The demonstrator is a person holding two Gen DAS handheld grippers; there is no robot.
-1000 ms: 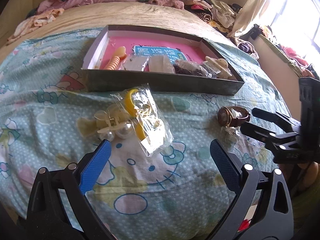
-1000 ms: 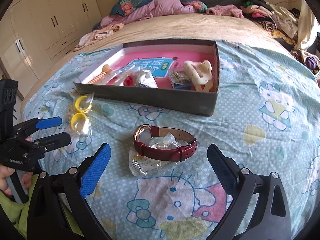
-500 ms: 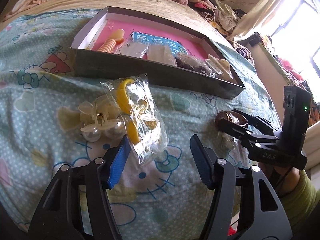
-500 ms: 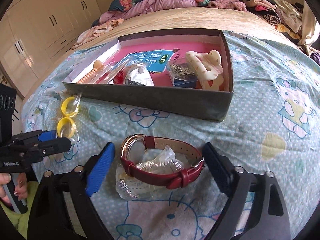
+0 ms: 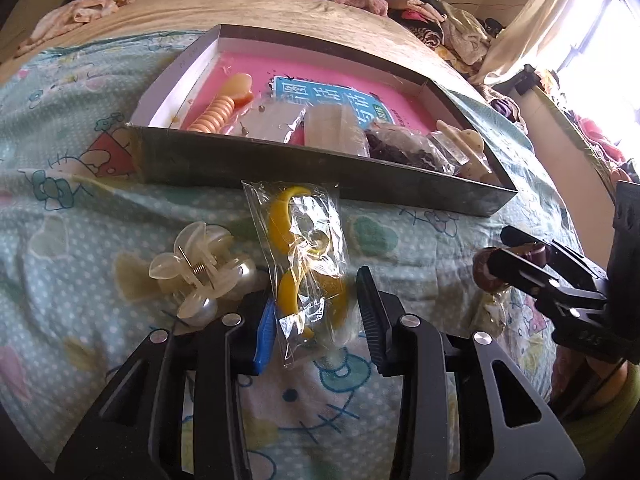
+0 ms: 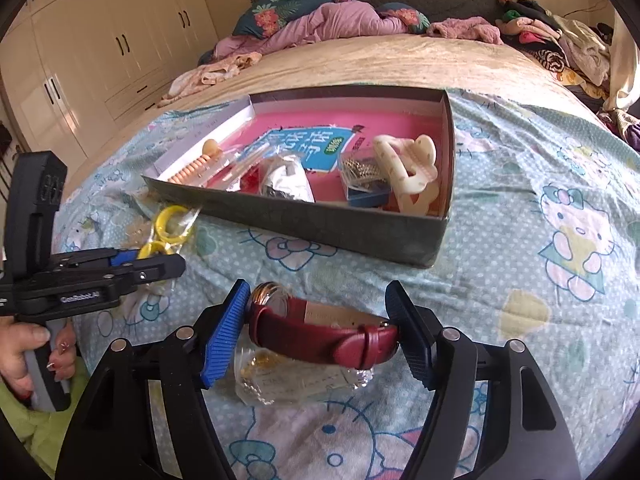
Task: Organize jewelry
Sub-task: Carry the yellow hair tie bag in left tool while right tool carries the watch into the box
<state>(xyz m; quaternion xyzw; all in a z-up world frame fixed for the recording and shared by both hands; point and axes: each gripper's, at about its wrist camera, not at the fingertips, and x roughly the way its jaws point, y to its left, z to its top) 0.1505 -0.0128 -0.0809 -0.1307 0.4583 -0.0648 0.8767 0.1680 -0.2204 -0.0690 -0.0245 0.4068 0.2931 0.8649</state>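
Bedroom, unmade bed [image 6: 400, 60] under a cartoon-cat sheet [image 6: 540, 184], soft and yielding beneath everything. Shallow box [image 6: 320, 224] with pink floor, already holding clips and packets. Left gripper [image 5: 316, 316] just closing around a crinkly clear packet of yellow hoops [image 5: 304, 264]: light, slippery film, pads apparently not yet pressing; best pinched at the hoops. Right gripper [image 6: 316, 328] just closing, pads touching the red leather-strap watch [image 6: 320, 328] end to end: springy band, fragile glass face.
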